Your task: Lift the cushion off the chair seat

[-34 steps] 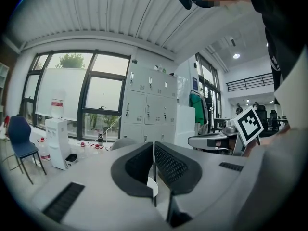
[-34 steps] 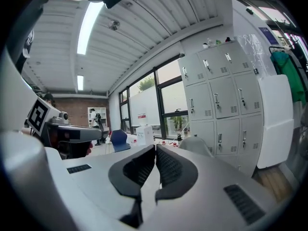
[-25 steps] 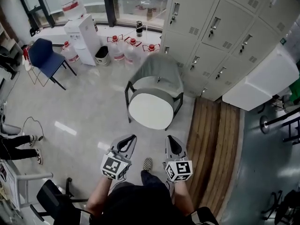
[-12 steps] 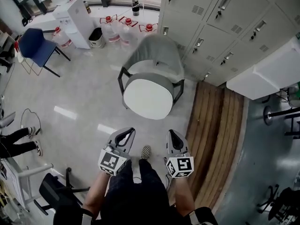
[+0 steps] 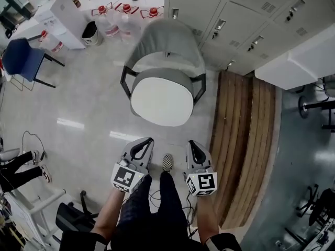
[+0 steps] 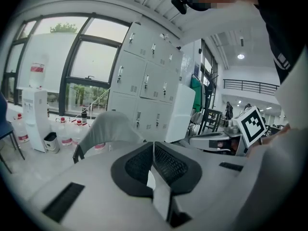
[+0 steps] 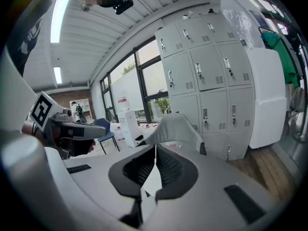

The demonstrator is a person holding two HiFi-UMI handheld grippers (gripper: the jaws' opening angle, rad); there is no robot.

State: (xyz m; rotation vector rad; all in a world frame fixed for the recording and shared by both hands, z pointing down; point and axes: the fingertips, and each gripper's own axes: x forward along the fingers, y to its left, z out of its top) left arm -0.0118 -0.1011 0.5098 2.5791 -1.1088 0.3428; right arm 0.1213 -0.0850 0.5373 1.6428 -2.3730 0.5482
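Cushion untouched; the whole lift is left to do

Lockers (image 5: pixel 251 14) at one o'clock, wooden decking (image 5: pixel 243 140) at three; grey armchair (image 5: pixel 167 46) at twelve, white cushion (image 5: pixel 161 101) lying on its seat, nothing apparently barring the approach. Left gripper (image 5: pixel 146 141) and right gripper (image 5: pixel 191 144), at six, well short of it, jaws pressed together, holding nothing.

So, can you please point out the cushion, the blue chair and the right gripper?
cushion (image 5: pixel 162 101): head view, middle of its white top.
blue chair (image 5: pixel 21 58): head view, its blue padded part.
right gripper (image 5: pixel 192 145): head view, tips of its closed jaws.
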